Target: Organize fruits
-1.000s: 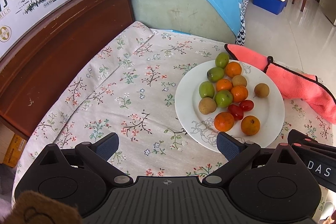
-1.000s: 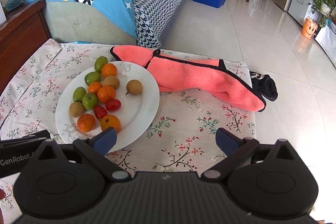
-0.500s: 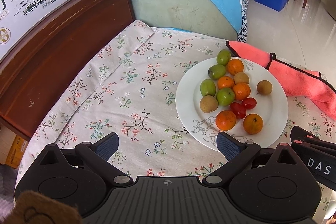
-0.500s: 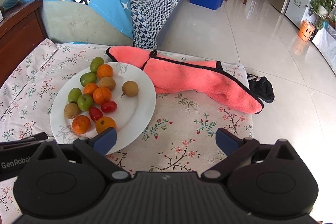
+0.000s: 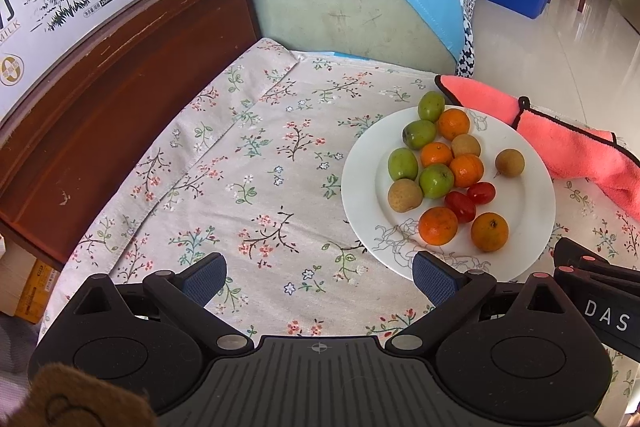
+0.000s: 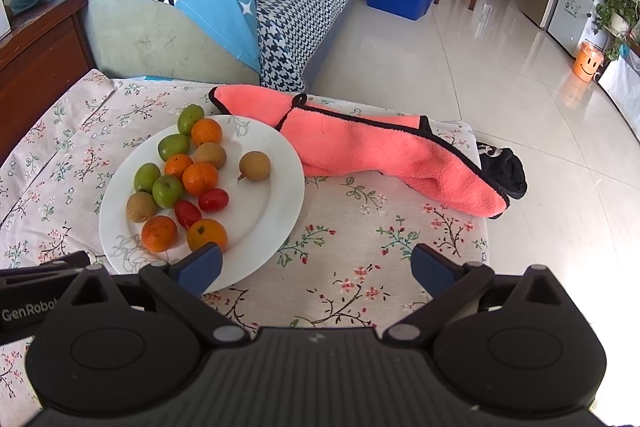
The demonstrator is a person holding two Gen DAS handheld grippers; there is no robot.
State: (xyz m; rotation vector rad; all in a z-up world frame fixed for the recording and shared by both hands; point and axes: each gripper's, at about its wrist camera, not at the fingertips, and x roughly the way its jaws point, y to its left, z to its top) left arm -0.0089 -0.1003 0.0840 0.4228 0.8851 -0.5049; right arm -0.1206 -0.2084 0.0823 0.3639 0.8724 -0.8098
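Hovering wide open and empty, left claw (image 5: pixel 318 273), right claw (image 6: pixel 316 265), fruit plate (image 6: pixel 276 163) ahead between them

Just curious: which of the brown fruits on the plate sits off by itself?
The brown fruit on the plate's right side; the other two touch the cluster of green and orange fruits.

Floral-cloth-covered surface (image 5: pixel 256 155) carries round white ceramic plate (image 5: pixel 532 203) of fruit, pink fleece towel (image 6: pixel 384 155) touching plate rim.
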